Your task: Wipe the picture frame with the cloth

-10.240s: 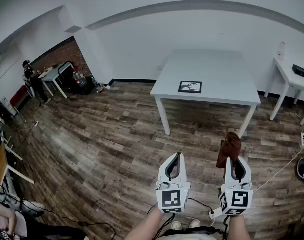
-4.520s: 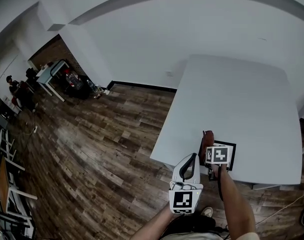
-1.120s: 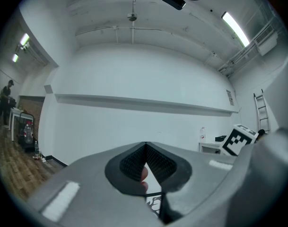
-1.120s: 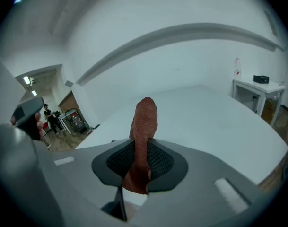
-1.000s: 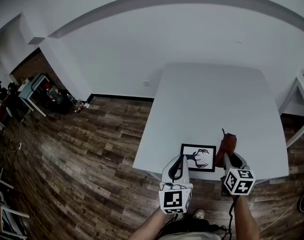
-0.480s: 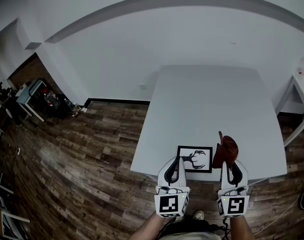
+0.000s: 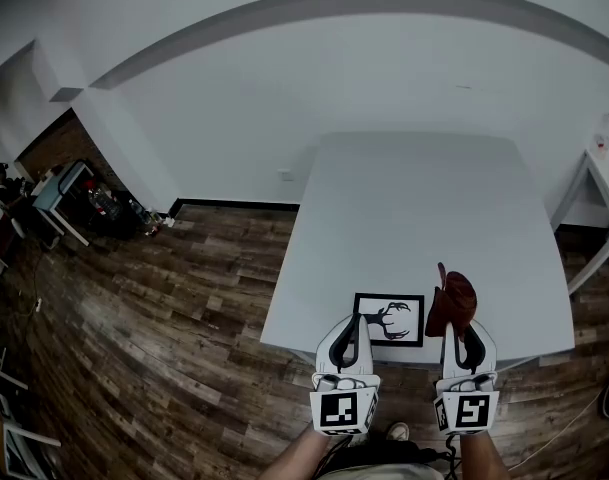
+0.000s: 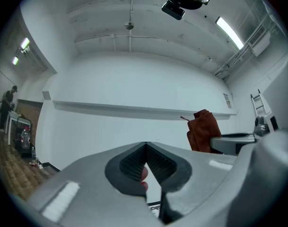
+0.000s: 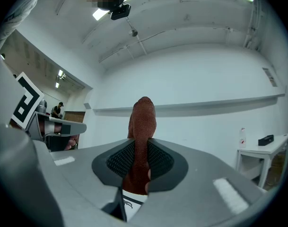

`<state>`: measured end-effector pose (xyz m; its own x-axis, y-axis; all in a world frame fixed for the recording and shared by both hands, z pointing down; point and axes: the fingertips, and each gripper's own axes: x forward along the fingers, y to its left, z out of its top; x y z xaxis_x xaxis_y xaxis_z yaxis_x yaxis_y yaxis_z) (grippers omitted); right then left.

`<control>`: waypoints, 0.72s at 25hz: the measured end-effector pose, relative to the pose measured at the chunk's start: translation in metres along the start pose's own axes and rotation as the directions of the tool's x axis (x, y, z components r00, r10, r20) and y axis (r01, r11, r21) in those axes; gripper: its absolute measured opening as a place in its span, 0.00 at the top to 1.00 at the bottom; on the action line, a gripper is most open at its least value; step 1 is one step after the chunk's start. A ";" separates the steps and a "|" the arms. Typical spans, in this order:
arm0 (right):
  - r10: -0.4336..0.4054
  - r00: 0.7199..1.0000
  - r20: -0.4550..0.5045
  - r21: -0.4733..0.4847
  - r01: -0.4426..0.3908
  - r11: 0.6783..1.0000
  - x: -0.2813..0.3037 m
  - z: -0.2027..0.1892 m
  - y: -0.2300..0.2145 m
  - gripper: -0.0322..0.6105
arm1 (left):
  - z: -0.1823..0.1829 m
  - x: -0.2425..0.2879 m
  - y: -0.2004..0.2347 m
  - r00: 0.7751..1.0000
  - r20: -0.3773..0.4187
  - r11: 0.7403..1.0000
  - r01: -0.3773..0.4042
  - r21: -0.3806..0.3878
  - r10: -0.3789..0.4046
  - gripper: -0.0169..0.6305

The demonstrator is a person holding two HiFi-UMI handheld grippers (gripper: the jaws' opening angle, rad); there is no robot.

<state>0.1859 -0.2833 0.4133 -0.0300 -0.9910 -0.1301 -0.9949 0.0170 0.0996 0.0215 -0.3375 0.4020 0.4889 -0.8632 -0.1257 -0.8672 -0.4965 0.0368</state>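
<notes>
A black picture frame point(image 7: 388, 319) with a deer-antler print lies flat near the front edge of the white table point(image 7: 424, 208). My right gripper point(image 7: 454, 328) is shut on a rust-brown cloth point(image 7: 452, 300), which sticks up just right of the frame. The right gripper view shows the cloth point(image 9: 141, 126) pinched between the dark pads, with a strip of the frame point(image 9: 133, 202) below. My left gripper point(image 7: 352, 333) hovers over the frame's left front corner, jaws closed with nothing between them. In the left gripper view, the cloth point(image 8: 204, 130) appears at the right.
Wood floor point(image 7: 164, 318) lies to the left of the table. A second white table point(image 7: 599, 228) stands at the far right. Desks and people point(image 7: 34, 193) are in a room at the far left. A white wall point(image 7: 314, 78) runs behind the table.
Over ten seconds I have come up to the table and the cloth passed over the frame. In the last half second nothing has visibly moved.
</notes>
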 end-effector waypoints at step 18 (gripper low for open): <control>0.009 1.000 0.000 0.001 -0.009 1.000 0.000 0.001 -0.001 0.80 | 0.001 -0.004 -0.005 1.000 -0.011 1.000 0.002 0.028 -0.002 0.97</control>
<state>0.1863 -0.2830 0.4119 -0.0394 -0.9909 -0.1290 -0.9946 0.0265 0.1000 0.0240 -0.3314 0.4014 0.4914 -0.8634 -0.1147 -0.8686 -0.4955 0.0089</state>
